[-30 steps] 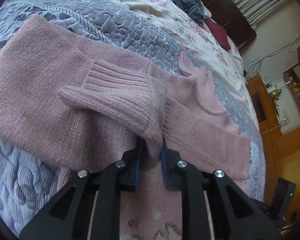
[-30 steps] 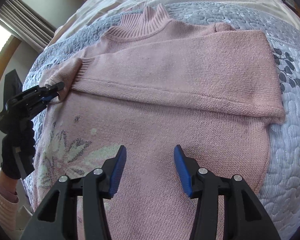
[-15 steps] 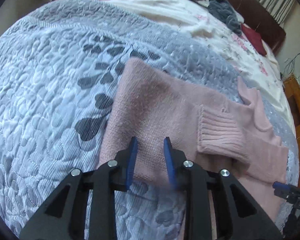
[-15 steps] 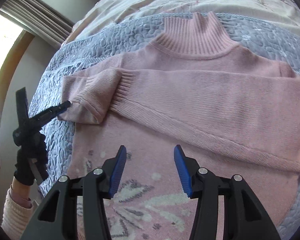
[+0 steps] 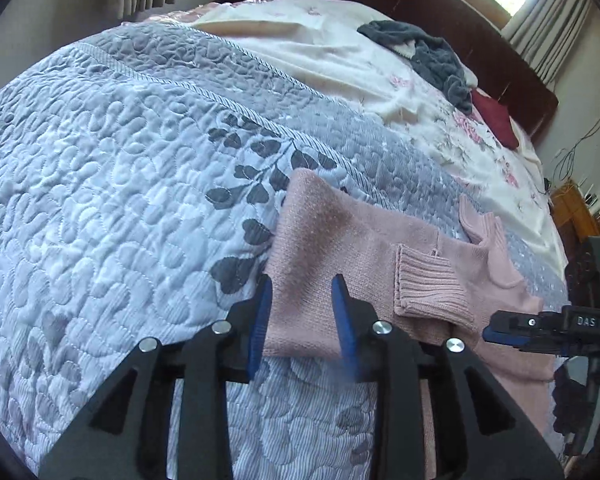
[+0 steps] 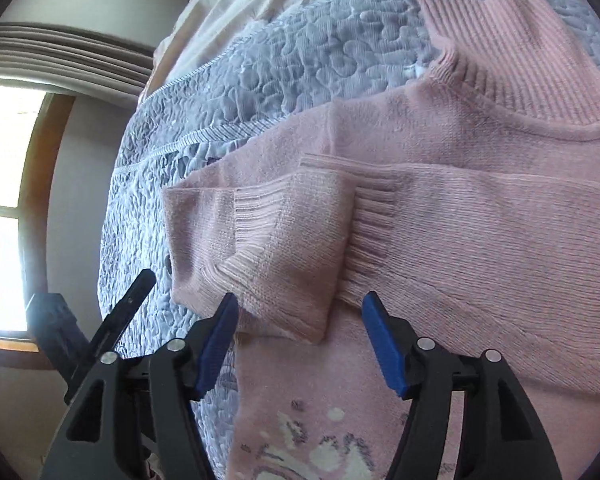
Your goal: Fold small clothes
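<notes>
Sweater (image 6: pixel 440 216), pink knit, flat on quilted bed (image 5: pixel 120 168). Both sleeves folded across chest, cuffs (image 6: pixel 284 236) overlapping; hem not yet folded up, by my estimate. Left gripper (image 5: pixel 302 320) and right gripper (image 6: pixel 296 344): fingers released, holding nothing.

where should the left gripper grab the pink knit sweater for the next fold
Probably the folded side edge of the pink knit sweater, from the quilt side. The open left gripper already straddles it, and that doubled edge lies flat on the grey quilted bedspread, clear of the ribbed cuff.
</notes>
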Motion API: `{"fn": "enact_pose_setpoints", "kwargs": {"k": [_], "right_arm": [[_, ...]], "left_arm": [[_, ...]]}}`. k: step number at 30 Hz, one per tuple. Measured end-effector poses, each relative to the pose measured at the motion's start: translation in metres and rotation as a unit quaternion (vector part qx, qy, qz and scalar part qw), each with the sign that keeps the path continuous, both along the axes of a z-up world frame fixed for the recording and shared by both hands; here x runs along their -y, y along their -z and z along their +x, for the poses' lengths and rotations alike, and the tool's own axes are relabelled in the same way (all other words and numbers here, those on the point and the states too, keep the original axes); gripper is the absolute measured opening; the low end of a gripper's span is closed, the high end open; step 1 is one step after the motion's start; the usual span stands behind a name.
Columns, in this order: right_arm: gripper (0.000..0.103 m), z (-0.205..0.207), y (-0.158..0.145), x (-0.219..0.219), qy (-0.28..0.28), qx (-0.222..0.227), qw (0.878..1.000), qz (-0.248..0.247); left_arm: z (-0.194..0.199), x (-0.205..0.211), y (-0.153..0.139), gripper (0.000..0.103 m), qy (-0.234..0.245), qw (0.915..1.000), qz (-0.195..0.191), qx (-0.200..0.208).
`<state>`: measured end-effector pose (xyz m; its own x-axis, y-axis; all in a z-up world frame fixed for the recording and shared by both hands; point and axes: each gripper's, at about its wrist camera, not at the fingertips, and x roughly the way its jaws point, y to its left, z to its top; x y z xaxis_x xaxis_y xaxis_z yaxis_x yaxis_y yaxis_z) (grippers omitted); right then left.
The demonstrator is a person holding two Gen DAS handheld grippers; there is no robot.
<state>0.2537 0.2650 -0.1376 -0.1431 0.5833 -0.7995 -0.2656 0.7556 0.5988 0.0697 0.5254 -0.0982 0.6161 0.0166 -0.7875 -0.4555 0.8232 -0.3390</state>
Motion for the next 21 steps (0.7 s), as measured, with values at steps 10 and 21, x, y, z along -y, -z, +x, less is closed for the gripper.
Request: {"fn": "enact_pose_setpoints", "kwargs": {"k": [10, 21], "right_arm": [[0.014, -0.009, 0.001, -0.014, -0.03, 0.035, 0.999, 0.028], [0.014, -0.005, -0.091, 0.108, 0.002, 0.15, 0.987, 0.05]], "left_arm": [[-0.005, -0.001, -0.016, 0.033, 0.007, 0.9999, 0.007, 0.009], [0.038, 0.068, -0.019, 0.033, 0.071, 0.9971, -0.008, 0.025]]}}
